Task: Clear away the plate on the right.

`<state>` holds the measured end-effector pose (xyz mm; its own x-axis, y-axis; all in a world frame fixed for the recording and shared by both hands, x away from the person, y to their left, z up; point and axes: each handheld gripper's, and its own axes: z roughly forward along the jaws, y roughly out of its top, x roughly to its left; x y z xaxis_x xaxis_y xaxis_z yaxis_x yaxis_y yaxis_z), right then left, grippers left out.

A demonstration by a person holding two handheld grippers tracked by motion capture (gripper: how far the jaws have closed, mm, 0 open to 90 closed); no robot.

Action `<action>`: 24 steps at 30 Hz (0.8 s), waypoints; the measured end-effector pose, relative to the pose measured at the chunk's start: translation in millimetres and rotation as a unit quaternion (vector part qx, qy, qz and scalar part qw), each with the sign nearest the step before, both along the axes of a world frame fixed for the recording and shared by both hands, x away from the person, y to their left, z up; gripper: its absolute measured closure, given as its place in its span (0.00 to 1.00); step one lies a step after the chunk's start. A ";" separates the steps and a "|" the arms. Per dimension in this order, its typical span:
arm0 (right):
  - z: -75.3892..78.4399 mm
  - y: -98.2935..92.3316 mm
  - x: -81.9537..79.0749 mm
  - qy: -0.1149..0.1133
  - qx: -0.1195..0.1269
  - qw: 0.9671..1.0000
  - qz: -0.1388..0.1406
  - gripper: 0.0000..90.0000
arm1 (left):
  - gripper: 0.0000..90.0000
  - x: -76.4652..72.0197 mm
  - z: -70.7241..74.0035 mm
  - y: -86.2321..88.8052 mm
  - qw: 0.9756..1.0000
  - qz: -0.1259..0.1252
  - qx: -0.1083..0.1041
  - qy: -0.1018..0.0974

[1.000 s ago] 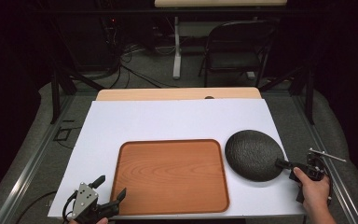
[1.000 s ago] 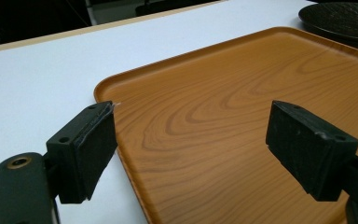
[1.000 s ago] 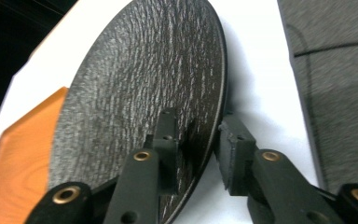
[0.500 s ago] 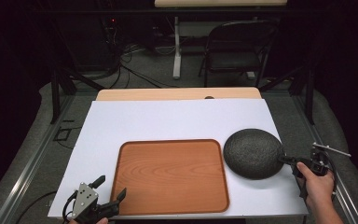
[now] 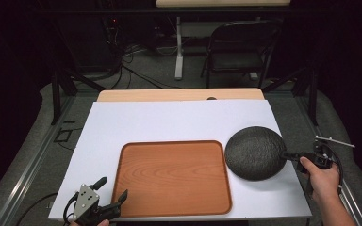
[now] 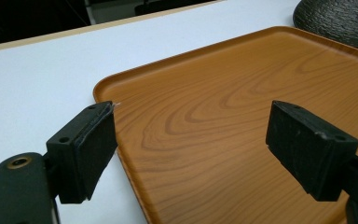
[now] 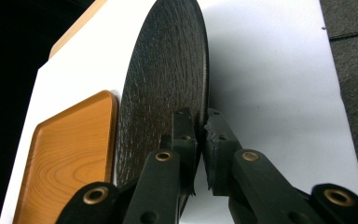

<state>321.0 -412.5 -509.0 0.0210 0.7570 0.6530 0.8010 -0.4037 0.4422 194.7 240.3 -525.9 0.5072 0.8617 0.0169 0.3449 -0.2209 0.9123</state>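
Near edge, left: left gripper (image 5: 107, 200) low at the table's front corner, its 2 jaws spread wide with nothing between them; in the left gripper view 1 jaw sits over the white sheet, the other over the wooden tray (image 6: 242, 126). Tray lies flat on the white table cover (image 5: 169, 122), long side toward the person, nothing on it. Near edge, right: right hand (image 5: 321, 178) grips the right gripper (image 5: 287, 155), jaws pinched narrow on the rim of a dark textured round plate (image 5: 255, 152). In the right gripper view the plate (image 7: 168, 79) runs edge-on between the 2 jaws, its rough face toward the tray (image 7: 70, 154). Plate sits just beside the tray's right side; whether its near edge is lifted off the cover, cannot tell. Farther back: bare strip of wooden tabletop (image 5: 179, 94) past the cover, then a dark folding chair (image 5: 238, 49) and cables on the floor (image 5: 136, 56).
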 end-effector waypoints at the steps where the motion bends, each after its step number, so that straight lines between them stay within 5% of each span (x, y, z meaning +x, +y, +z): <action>1: 1.4 0.9 1.3 -0.003 0.004 1.000 -0.003 0.94 | 0.18 0.0 0.0 0.0 1.000 0.000 0.000 0.000; 24: 13.6 -2.7 28.6 0.050 0.015 0.999 0.015 0.97 | 0.18 0.3 -0.2 0.8 1.000 0.000 0.000 0.003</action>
